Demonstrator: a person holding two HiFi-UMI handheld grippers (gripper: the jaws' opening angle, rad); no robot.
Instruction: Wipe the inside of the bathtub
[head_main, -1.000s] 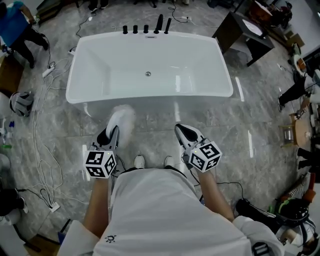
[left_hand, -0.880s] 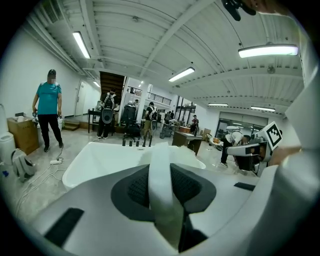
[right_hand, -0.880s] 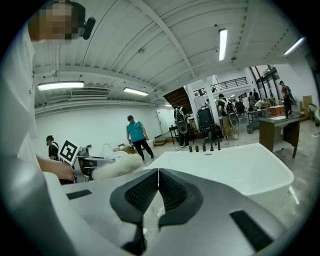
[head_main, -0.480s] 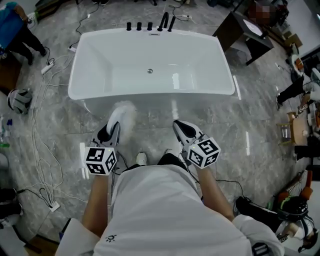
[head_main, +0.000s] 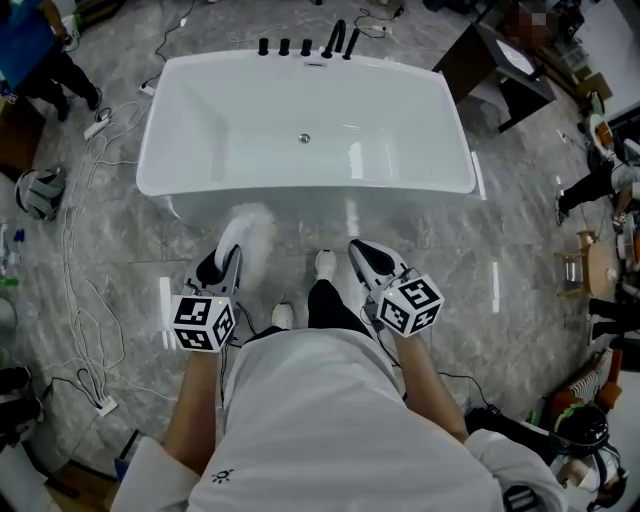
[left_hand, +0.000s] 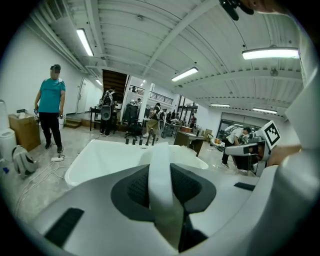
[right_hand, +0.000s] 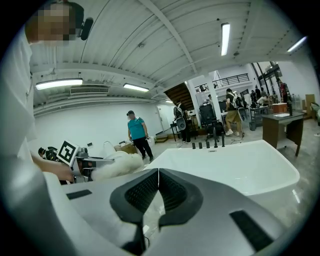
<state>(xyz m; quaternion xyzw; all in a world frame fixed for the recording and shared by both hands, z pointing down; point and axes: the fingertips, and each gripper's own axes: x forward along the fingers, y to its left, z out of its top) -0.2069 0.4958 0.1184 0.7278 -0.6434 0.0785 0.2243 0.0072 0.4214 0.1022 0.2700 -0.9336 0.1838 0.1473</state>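
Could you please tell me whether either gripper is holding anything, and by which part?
The left gripper is shut on a fluffy white duster, gripping its flat white handle; the fluffy head sticks out ahead. The right gripper is shut, empty.

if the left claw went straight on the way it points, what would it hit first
The left claw, shut on a fluffy white cloth, points at the bathtub; the cloth would likely meet its near rim first, though height is hard to judge.
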